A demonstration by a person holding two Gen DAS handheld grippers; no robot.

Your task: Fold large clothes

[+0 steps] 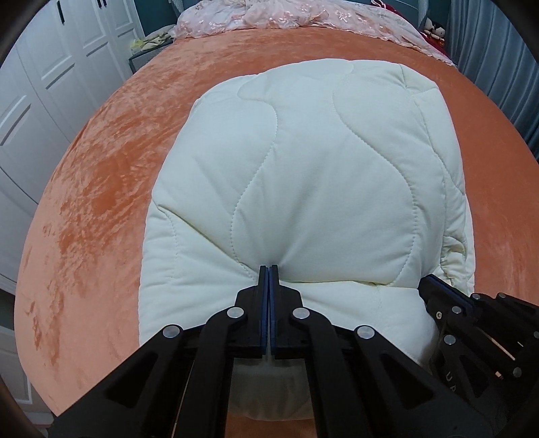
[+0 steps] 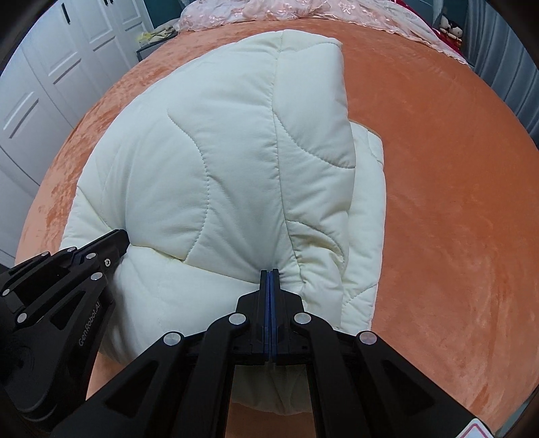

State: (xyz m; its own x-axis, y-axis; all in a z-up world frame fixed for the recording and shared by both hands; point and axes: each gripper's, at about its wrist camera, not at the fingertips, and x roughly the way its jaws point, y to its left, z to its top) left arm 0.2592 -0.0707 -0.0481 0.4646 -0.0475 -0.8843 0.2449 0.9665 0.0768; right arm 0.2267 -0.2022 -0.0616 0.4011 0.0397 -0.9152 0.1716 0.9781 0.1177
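1. The left gripper (image 1: 268,267) is reaching forward and low over the near edge of the bed (image 1: 101,188), pointing toward the headboard end. Its jaws are pressed together, blue pads meeting, and are pinching a fold of the cream quilted comforter (image 1: 303,168) at the top layer's near edge. In the right wrist view the same left gripper (image 2: 118,241) is entering from the left, angled toward the right, its tips buried in the fabric.

2. The comforter is lying folded in layers on the orange bedspread, its bulk stretching away from the jaws toward the far end of the bed. The pinched fold is sitting right at the jaw tips; a lower layer is spreading beneath and to both sides of the fingers.

3. The right gripper (image 2: 269,270) is reaching forward alongside the left one, also low and level. Its jaws are fully closed on a gathered crease of the comforter (image 2: 219,151) near the right edge of the upper layer. In the left wrist view the right gripper (image 1: 434,286) is showing at the lower right, its tips touching the comforter's near right corner.

4. A pink lace cover (image 1: 286,17) is lying bunched at the far end of the bed, well apart from the comforter.
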